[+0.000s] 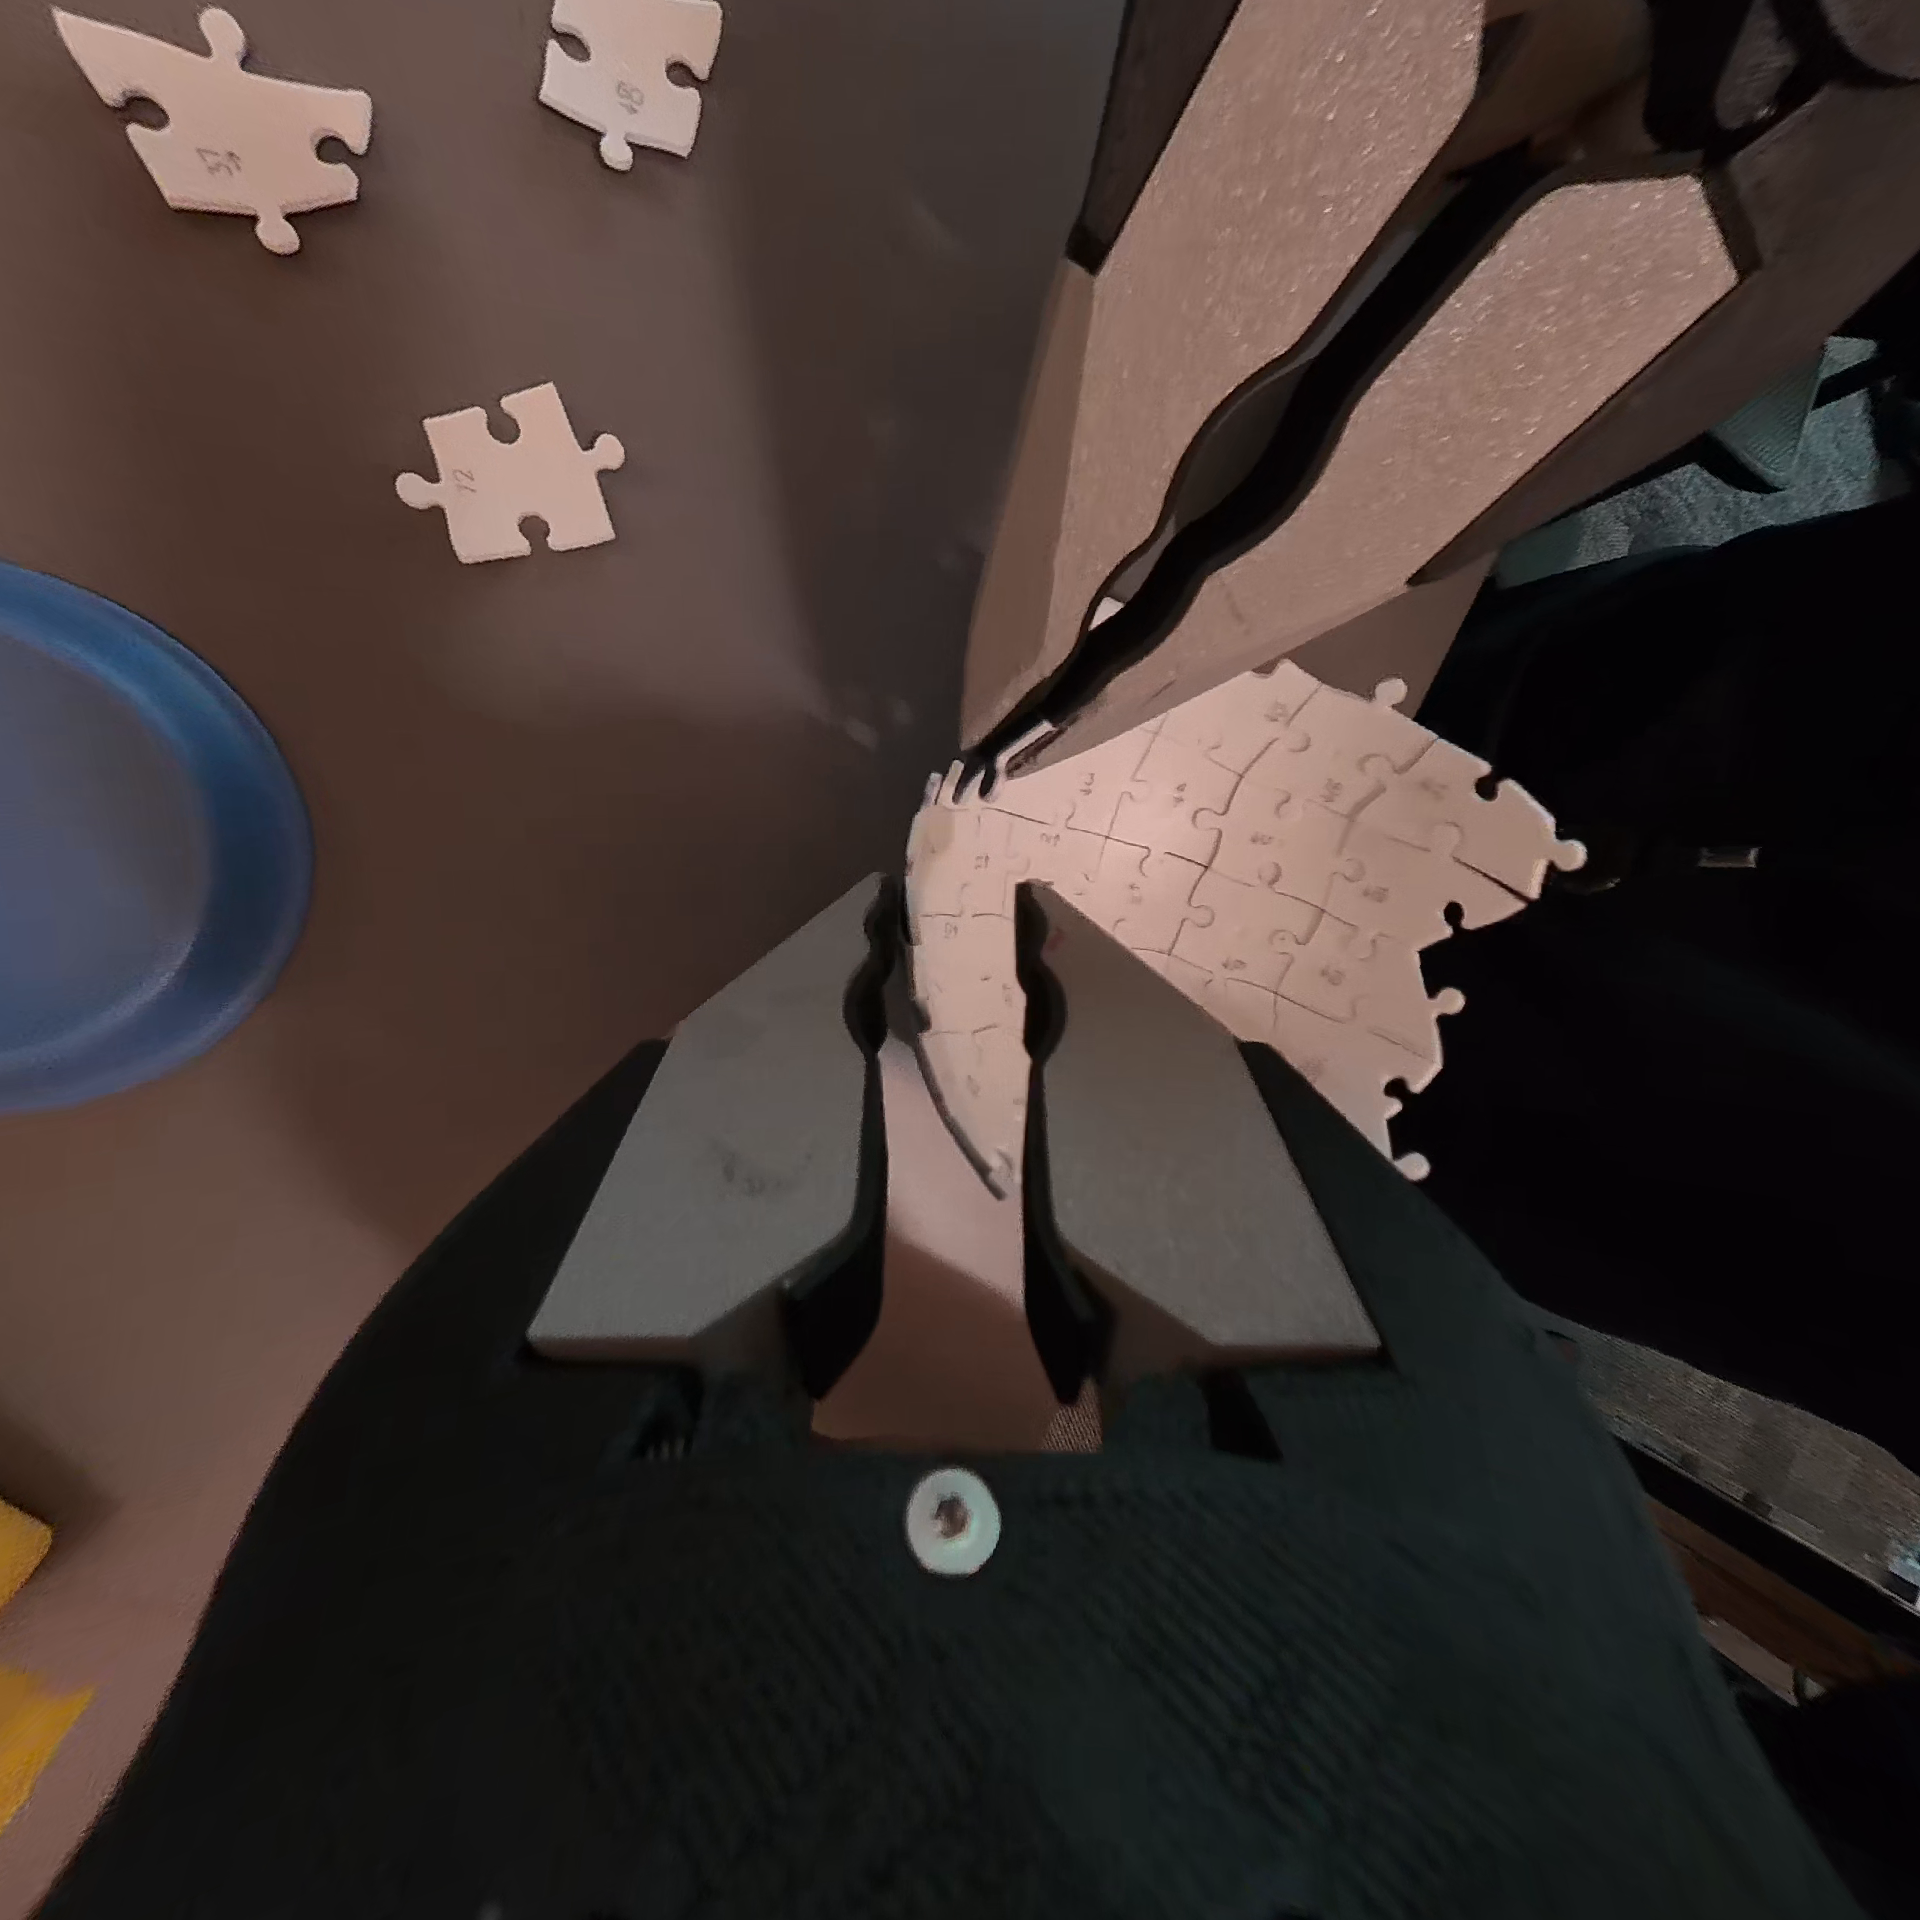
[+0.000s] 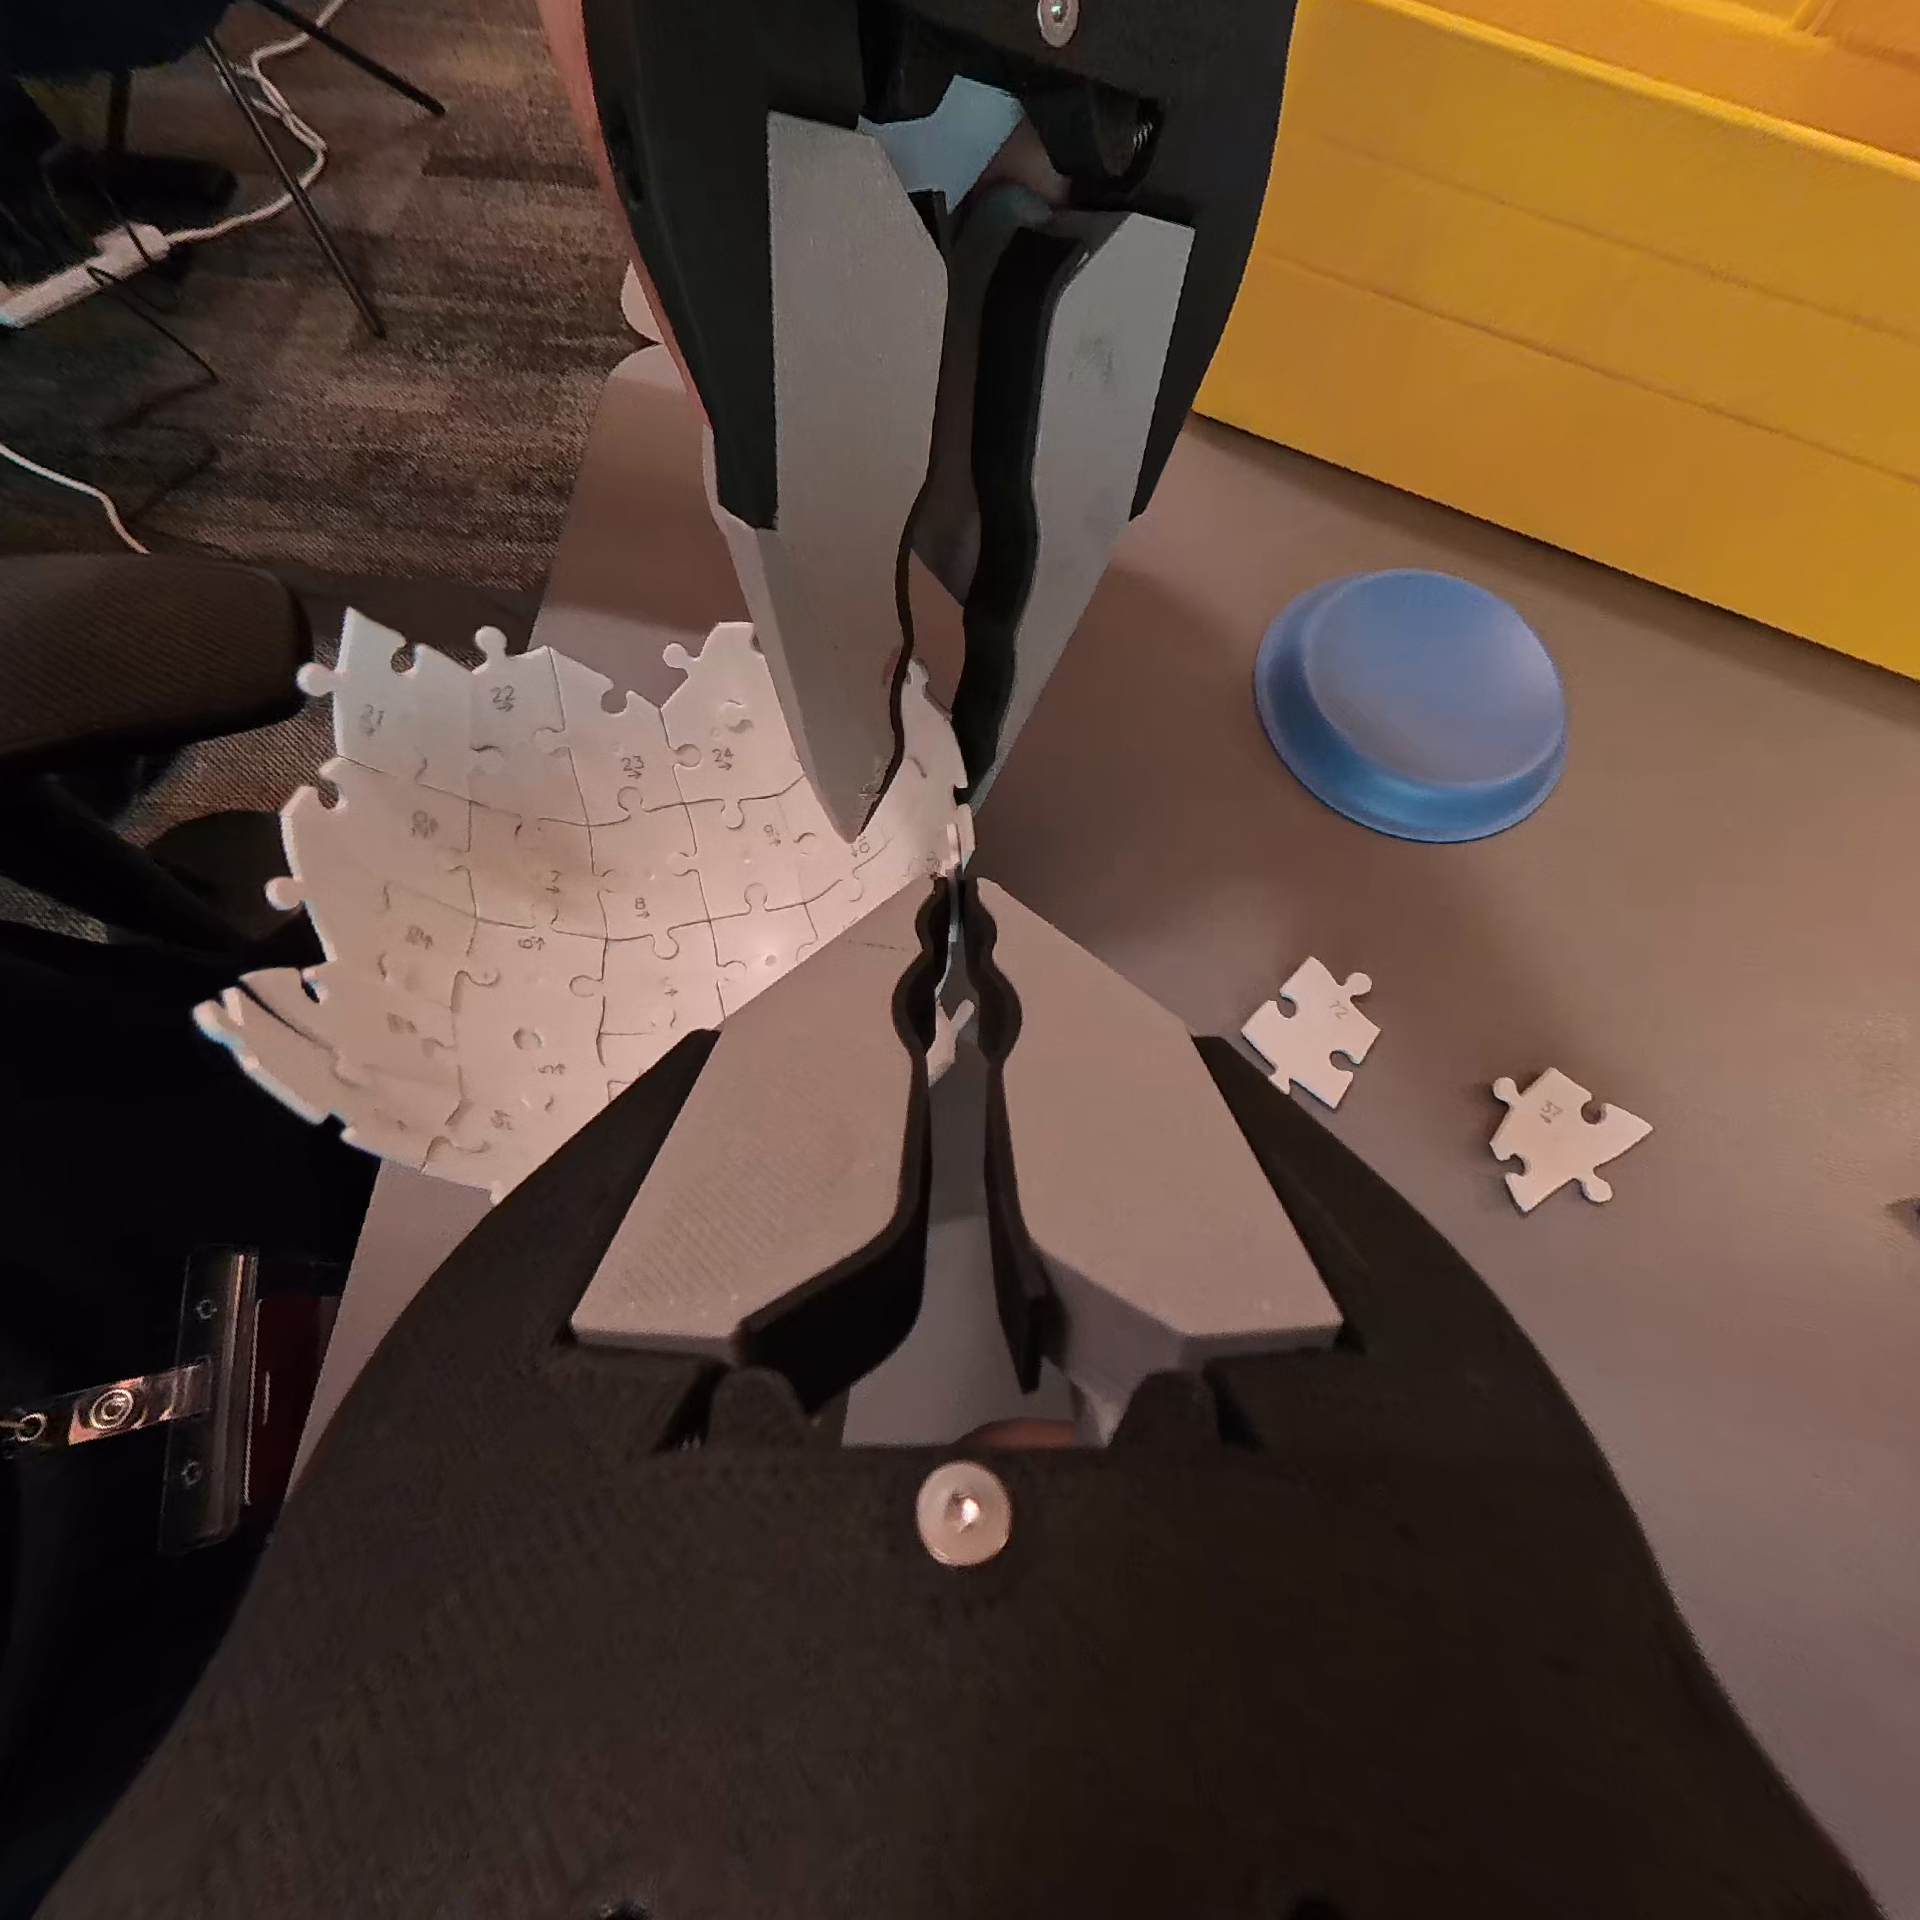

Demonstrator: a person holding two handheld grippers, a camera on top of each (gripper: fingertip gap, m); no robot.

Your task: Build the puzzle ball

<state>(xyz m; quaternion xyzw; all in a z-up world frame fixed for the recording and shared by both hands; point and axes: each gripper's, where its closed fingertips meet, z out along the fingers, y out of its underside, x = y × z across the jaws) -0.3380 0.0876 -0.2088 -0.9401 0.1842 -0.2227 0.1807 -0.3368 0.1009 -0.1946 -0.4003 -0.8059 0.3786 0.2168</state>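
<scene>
The partly built puzzle ball (image 2: 540, 883) is a white curved shell of joined numbered pieces, held in the air over the table's edge; it also shows in the left wrist view (image 1: 1247, 862). My left gripper (image 1: 956, 904) is shut on the shell's rim, one finger inside and one outside, and comes down from the top of the right wrist view (image 2: 914, 810). My right gripper (image 2: 956, 894) is shut on a small white piece at the same rim, right beside the left gripper's tips. It enters the left wrist view from the upper right (image 1: 987, 774).
Loose white pieces lie on the grey table (image 2: 1351, 1351): two near the right gripper (image 2: 1311, 1023) (image 2: 1564, 1138), three farther off (image 1: 509, 473) (image 1: 223, 130) (image 1: 629, 78). A blue round dish (image 2: 1413, 707) and a yellow box (image 2: 1610, 312) stand behind. A person's dark clothing (image 2: 125, 1143) is beside the shell. The grippers are tip to tip, or close to it. The blue round dish (image 2: 1413, 707) is about 12 cm from my left fingertips.
</scene>
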